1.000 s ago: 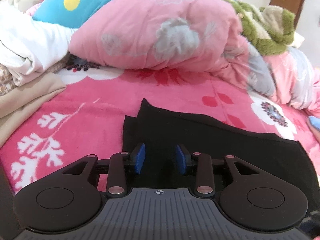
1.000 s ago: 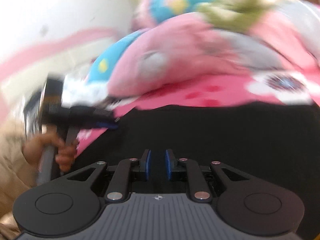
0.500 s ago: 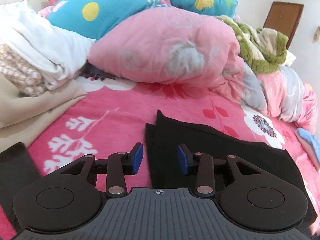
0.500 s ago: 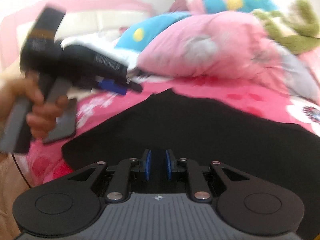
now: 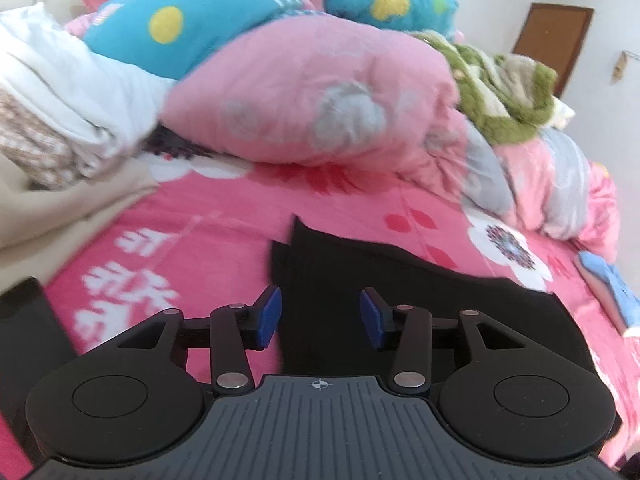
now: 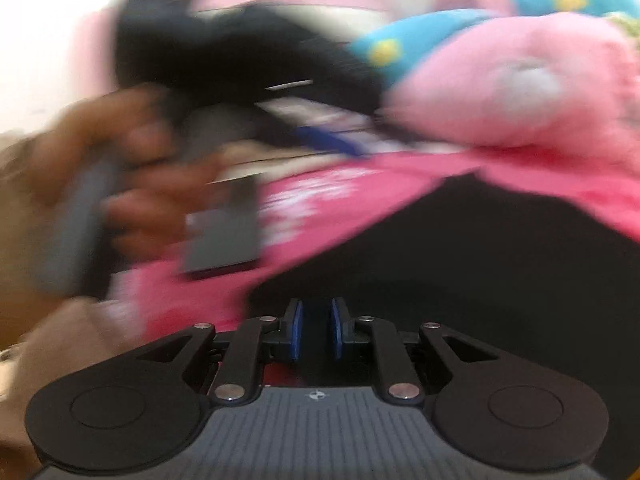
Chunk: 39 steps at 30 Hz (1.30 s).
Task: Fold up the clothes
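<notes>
A black garment [image 5: 420, 304] lies folded flat on the pink flowered bedspread [image 5: 208, 232]. My left gripper [image 5: 320, 316] is open and empty, held above the garment's left edge. In the right wrist view the same black garment [image 6: 480, 260] spreads to the right, and my right gripper [image 6: 316, 334] is nearly closed with black cloth between its blue pads, at the garment's near edge. The left gripper [image 6: 328, 142] and the hand holding it show blurred at the upper left of that view.
A pink pillow [image 5: 320, 96], blue pillows [image 5: 180, 40] and a green fleece [image 5: 504, 92] are piled at the back. White and beige clothes [image 5: 52, 104] are stacked on the left. A dark phone [image 6: 224, 232] lies on the bedspread left of the garment.
My left gripper has lifted and drawn back from the garment, still open. My right gripper has swung left along the garment's near edge, and the view is now blurred by motion.
</notes>
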### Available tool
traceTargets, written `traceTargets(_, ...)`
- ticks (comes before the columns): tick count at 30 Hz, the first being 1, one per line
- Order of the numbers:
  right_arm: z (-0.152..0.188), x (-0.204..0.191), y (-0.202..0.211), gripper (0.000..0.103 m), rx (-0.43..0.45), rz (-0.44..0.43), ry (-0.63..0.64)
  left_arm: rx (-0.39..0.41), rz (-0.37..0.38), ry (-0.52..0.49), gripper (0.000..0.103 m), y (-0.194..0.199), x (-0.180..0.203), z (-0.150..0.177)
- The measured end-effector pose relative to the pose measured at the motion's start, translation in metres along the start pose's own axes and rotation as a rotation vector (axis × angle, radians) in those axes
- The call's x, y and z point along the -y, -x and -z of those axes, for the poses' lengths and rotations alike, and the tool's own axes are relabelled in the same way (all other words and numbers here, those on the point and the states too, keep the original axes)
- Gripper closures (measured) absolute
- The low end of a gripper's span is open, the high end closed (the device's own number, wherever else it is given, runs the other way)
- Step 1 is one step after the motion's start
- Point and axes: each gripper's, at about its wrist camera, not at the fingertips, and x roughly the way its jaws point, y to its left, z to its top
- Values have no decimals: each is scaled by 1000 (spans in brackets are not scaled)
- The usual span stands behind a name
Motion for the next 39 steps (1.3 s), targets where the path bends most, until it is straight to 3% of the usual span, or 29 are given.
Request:
traceTargets(2, 4, 7, 14, 88, 19, -6, -57, -10, 31, -19, 59, -3, 11, 6)
traceTargets(4, 9, 28, 38, 87, 55, 50, -149, -14, 61, -50, 59, -5, 22, 14)
traceTargets(9, 26, 81, 118, 86, 124, 361, -279, -7, 99, -150, 56, -10, 44, 40)
traceTargets(13, 54, 99, 170, 86, 3, 646, -269, -39, 84, -169, 56, -17, 45, 57)
traceTargets(17, 86, 101, 224, 85, -129, 808, -281, -41, 97, -144, 56, -15, 37, 63)
traceTargets(21, 91, 107, 256, 84, -149, 922, -325, -34, 93, -133, 56, -13, 33, 60)
traceTargets(23, 81, 109, 260, 84, -113, 937, -299, -36, 87, -129, 55, -14, 33, 58)
traceTargets(29, 45, 140, 200, 84, -79, 756, -184, -31, 61, -140, 55, -18, 33, 65)
traceTargets(31, 58, 163, 203, 84, -131, 798, -212, -21, 67, -142, 55, -18, 31, 67)
traceTargets(33, 77, 186, 233, 84, -89, 828, -332, -21, 73, -132, 54, -20, 29, 67)
traceTargets(36, 88, 209, 275, 82, -55, 979, -501, -19, 80, -121, 53, -22, 27, 66)
traceTargets(39, 72, 208, 275, 82, -6, 970, -489, -13, 78, -125, 53, -22, 27, 68)
